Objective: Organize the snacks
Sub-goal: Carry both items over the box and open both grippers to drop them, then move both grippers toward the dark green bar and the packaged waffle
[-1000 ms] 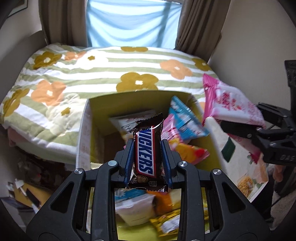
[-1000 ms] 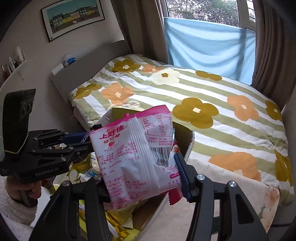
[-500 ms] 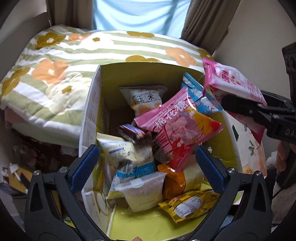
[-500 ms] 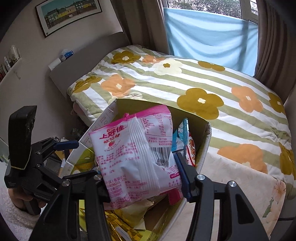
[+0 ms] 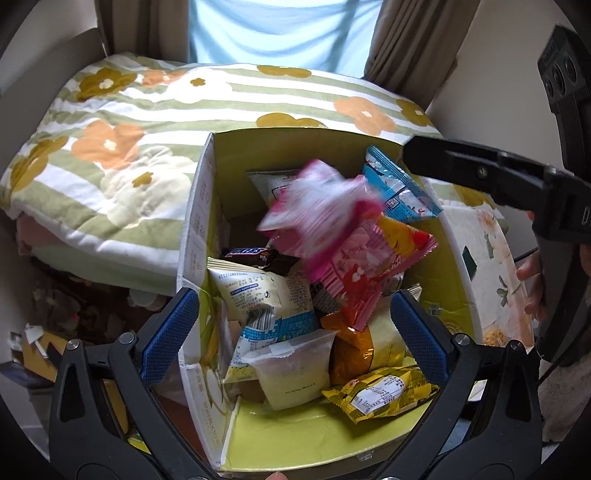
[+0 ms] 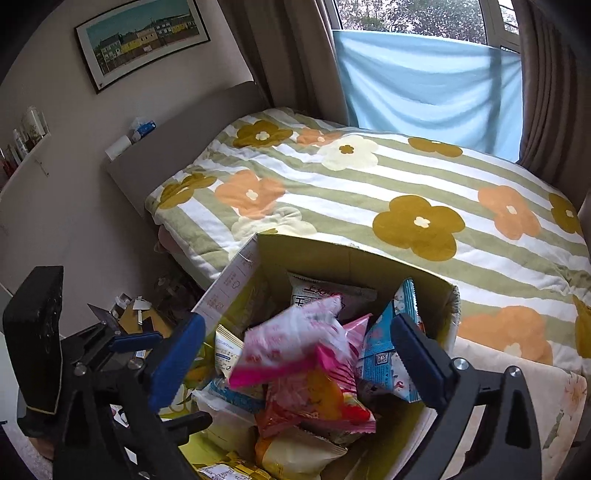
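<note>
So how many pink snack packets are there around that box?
2: a blurred pink packet uppermost over the box, and a pink-and-red packet just beneath it. More may be buried.

A bed (image 6: pixel 369 192) fills the middle of the room, covered by a green-and-white striped blanket (image 5: pixel 155 122) printed with orange, mustard and cream flowers. Its grey headboard (image 6: pixel 177 147) stands against the wall, with a white box and a blue packet resting on top. Above it hangs a framed picture of coloured houses (image 6: pixel 144 38). A narrow shelf (image 6: pixel 22 147) further along the wall carries small bottles. Brown curtains (image 6: pixel 288 51) frame the window (image 6: pixel 424 14), and a light blue cloth (image 6: pixel 428 85) is stretched across its lower part. Torn scraps of paper and card (image 5: pixel 33 339) litter the floor beside the bed.
</note>
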